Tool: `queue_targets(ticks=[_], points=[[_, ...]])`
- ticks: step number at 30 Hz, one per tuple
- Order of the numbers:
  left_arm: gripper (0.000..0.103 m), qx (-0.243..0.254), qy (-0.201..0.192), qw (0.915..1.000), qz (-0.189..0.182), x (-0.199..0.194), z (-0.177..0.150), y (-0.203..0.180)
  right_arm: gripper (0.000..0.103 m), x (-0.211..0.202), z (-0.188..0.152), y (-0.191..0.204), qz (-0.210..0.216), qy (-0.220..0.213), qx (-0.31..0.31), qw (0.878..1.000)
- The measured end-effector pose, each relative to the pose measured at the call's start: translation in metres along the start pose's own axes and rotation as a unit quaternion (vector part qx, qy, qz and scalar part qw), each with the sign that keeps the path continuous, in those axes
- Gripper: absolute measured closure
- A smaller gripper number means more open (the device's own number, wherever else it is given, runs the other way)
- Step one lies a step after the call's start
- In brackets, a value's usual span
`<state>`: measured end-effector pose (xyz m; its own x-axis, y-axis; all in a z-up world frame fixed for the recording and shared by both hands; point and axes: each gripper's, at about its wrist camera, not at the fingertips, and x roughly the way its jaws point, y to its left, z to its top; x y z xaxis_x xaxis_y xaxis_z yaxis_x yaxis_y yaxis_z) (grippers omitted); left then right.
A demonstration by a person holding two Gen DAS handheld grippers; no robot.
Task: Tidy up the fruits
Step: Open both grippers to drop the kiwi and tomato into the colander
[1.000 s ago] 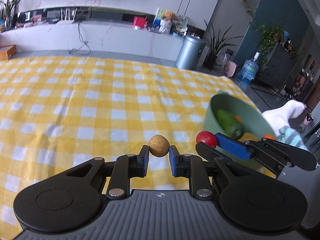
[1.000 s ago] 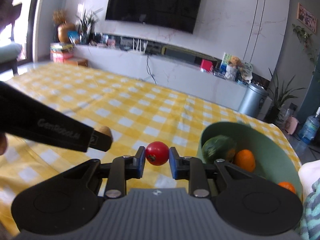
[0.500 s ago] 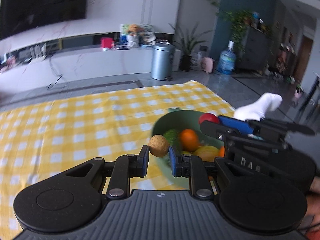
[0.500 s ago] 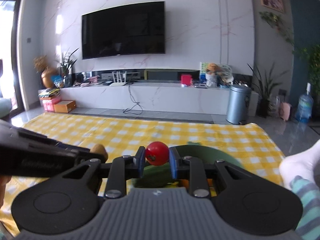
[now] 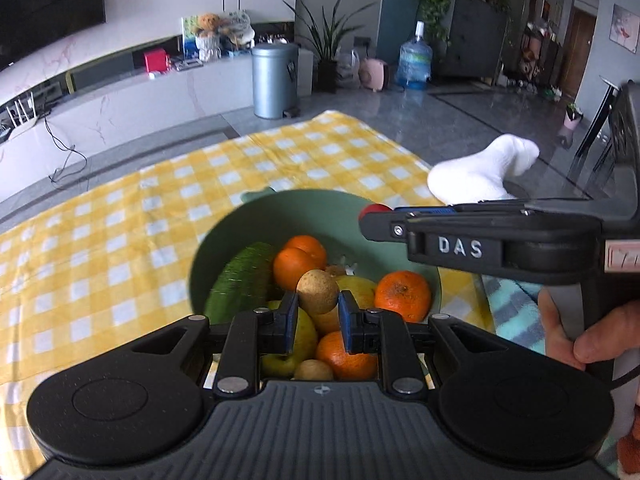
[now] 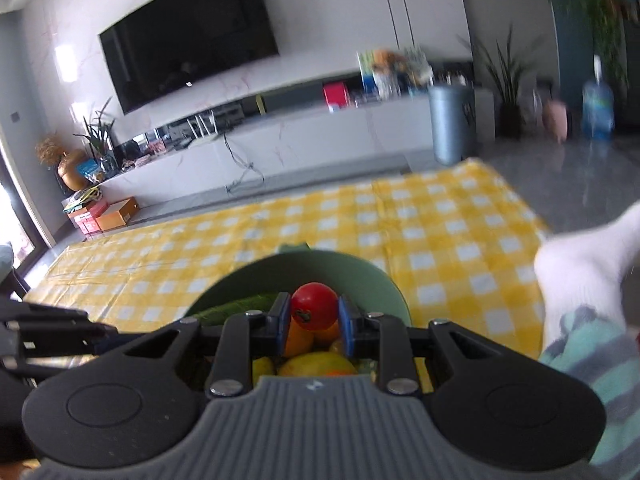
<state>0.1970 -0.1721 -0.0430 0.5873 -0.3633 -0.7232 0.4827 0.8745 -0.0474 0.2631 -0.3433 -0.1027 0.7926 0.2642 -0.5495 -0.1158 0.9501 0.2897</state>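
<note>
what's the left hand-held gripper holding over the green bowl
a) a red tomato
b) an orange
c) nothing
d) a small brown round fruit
d: the left hand-held gripper is shut on a small brown round fruit above the green bowl; the red one is in the right.

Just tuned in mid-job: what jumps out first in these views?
The green bowl on the yellow checked cloth, heaped with oranges and other fruit. Above it, the left hand-held gripper pinches a small brown fruit, and the right hand-held gripper a red one.

White raised letters "DAS" on the black side of the right gripper (image 5: 374, 216)
</note>
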Motion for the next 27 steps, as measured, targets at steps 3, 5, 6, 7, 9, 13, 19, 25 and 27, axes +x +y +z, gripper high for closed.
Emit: queue_targets(ticks=[3,5,6,7,9,13,19,25,27], points=[[0.08,-0.003,0.012,0.9999,0.002,0.013,-0.001,0.0,0.081,0.011,0.001,-0.005,0.001,0.015,0.004,1.0],[0.08,-0.006,0.018,0.9998,0.005,0.017,-0.002,0.002,0.081,0.02,0.001,-0.006,0.001,0.028,0.004,1.0],[0.08,-0.008,0.022,0.9997,0.008,0.021,-0.002,0.003,0.081,0.024,0.002,-0.006,-0.002,0.035,0.006,0.999],[0.08,-0.011,0.024,0.9996,0.01,0.022,-0.002,0.004,0.081,0.029,0.001,-0.008,-0.006,0.042,0.011,0.999],[0.08,-0.018,0.027,0.9994,0.012,0.026,-0.002,0.006,0.081,0.036,0.001,-0.01,-0.008,0.053,0.022,0.998],[0.079,-0.013,0.028,0.9993,0.02,0.029,-0.002,0.005,0.081,0.044,0.001,-0.007,-0.004,0.06,0.024,0.998],[0.079,0.008,0.025,0.9992,0.031,0.029,-0.005,0.0,0.081,0.053,-0.002,-0.001,-0.006,0.076,0.021,0.997],[0.073,0.016,0.022,0.9992,0.028,0.028,-0.005,-0.001,0.078,0.054,-0.003,-0.003,-0.008,0.076,0.032,0.997],[0.07,0.016,0.021,0.9994,0.024,0.027,-0.005,-0.001,0.078,0.053,-0.003,-0.003,-0.008,0.075,0.036,0.996]])
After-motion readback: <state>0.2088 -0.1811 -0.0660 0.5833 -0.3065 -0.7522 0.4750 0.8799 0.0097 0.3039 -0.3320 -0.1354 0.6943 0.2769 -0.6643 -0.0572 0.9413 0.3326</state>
